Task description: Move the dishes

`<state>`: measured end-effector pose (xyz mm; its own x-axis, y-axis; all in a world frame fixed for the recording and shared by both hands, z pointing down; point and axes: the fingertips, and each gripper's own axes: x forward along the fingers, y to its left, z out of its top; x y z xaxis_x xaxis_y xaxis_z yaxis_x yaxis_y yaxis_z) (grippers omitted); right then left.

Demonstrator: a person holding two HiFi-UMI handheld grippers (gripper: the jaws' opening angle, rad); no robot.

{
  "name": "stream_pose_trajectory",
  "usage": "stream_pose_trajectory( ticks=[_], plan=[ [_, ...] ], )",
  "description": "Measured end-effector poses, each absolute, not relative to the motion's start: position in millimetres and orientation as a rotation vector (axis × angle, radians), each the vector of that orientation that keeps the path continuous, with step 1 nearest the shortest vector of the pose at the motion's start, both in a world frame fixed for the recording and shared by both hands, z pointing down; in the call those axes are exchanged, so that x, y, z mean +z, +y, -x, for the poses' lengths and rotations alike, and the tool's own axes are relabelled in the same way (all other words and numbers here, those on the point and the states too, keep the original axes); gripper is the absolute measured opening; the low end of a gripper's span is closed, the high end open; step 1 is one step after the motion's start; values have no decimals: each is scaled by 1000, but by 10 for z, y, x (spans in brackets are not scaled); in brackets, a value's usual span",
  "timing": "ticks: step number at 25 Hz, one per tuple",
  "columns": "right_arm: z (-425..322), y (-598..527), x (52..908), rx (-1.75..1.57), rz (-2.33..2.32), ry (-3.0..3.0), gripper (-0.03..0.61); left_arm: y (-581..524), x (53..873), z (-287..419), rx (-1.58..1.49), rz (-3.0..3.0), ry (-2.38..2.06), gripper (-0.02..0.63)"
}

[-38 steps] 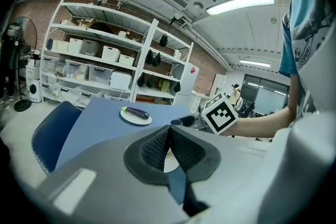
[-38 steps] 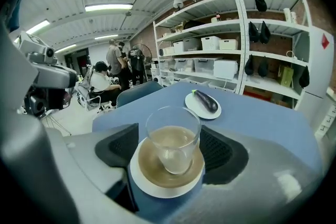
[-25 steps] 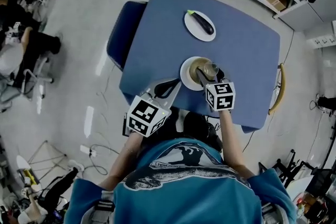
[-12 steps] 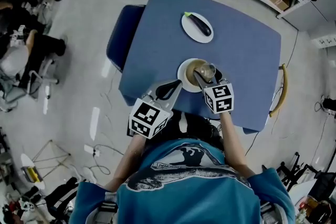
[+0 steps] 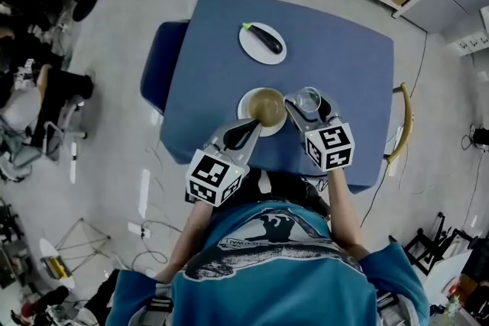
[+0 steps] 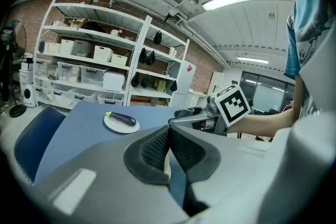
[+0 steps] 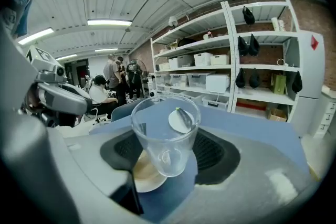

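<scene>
The right gripper (image 5: 309, 106) is clamped on the glass (image 7: 167, 134) - a clear, empty tumbler that narrows toward a thick base, wide at the mouth, leaning slightly between the dark ribbed pads (image 7: 211, 152) that press on its two sides. In the right gripper view its base hangs above the table (image 5: 344, 65), and through its wall the blue surface and the dishes behind it show, bent by the glass. From the head view the glass sits just to the right of the bowl (image 5: 267, 106), toward the near edge of the surface. That bowl is round and tan-brown and stands on a white plate (image 5: 246, 104), midway along the near edge. The left gripper (image 5: 248, 128) points at this plate's near-left rim with its fingers pressed together at the tips; a cream sliver of the plate shows through the slit behind them, and whether the tips touch the rim I cannot tell. Well apart, close to the far edge and left of its middle, a second white plate (image 5: 252, 48) carries a dark purple eggplant (image 5: 265, 38) with a green stem - lying slantwise across it.
</scene>
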<state>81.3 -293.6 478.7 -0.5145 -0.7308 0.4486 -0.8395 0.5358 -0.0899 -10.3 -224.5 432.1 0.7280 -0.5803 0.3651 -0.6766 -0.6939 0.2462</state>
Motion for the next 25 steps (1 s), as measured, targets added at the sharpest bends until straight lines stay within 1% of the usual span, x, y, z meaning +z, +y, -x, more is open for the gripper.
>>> stream_pose_trajectory(
  ticks=[6, 15, 20, 25],
  plan=[
    [-1529, -2931, 4728, 417, -1445, -2336, 278, -2278, 4307, -155, 376, -2587, -945, 14],
    [-2661, -2824, 5078, 483, -1655, -2120, 278, -2363, 4318, -360, 393, -2587, -967, 14],
    [-3015, -2750, 5313, 541, -1724, -2029, 278, -2377, 4316, -408, 411, -2586, -965, 14],
    [-3216, -2656, 5541, 605, -1743, -1981, 278, -2359, 4311, -467, 426, -2582, -977, 14]
  ],
)
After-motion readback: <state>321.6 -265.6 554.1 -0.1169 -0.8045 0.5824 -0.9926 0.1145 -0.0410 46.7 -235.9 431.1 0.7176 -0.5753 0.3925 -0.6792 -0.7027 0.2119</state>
